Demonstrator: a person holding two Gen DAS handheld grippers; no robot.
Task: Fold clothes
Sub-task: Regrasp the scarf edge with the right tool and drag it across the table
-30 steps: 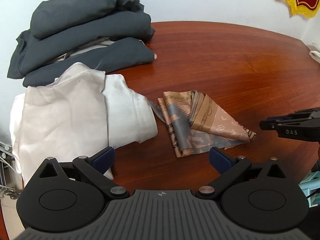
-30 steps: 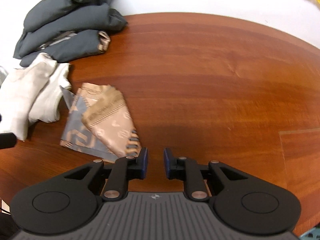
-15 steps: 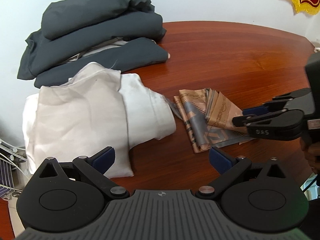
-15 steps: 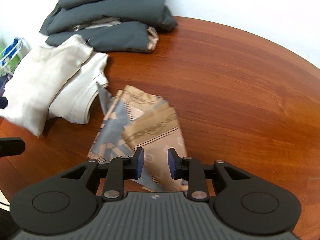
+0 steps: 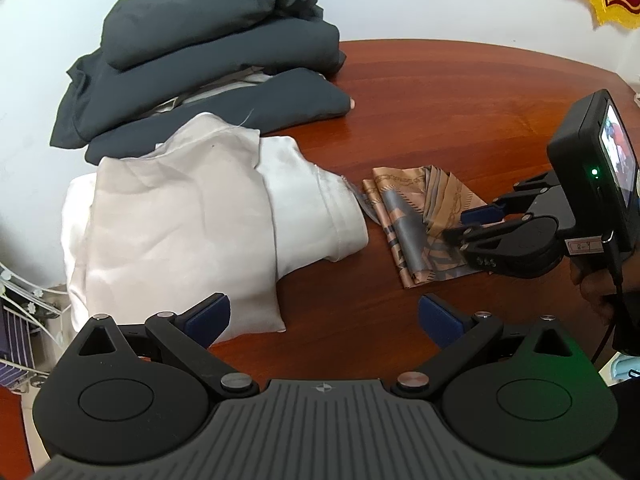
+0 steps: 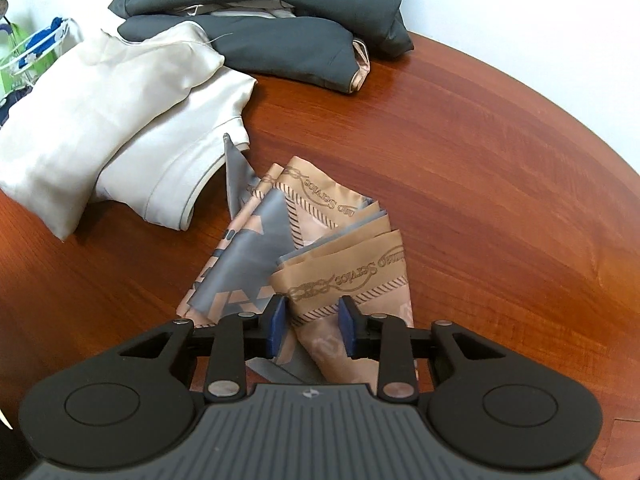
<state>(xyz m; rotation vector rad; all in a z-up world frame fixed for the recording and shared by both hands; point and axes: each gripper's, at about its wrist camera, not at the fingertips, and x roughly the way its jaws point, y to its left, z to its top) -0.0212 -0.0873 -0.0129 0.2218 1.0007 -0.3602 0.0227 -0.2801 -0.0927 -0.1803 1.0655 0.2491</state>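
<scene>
The table (image 6: 480, 168) is reddish wood, smooth with a soft sheen. Between the blue fingers (image 6: 276, 322) of the matt black plastic right gripper (image 6: 312, 326) lies a thin, slightly glossy printed scarf (image 6: 320, 248). Ahead to their left, the cream cloth (image 6: 100, 120) looks satiny; the dark stack (image 6: 272, 12) beyond is matt.

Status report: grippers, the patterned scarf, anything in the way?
Left gripper open, clear of cloth. Right gripper open astride the folded tan-and-grey patterned scarf. Cream folded garment beside it on the wooden table.
</scene>
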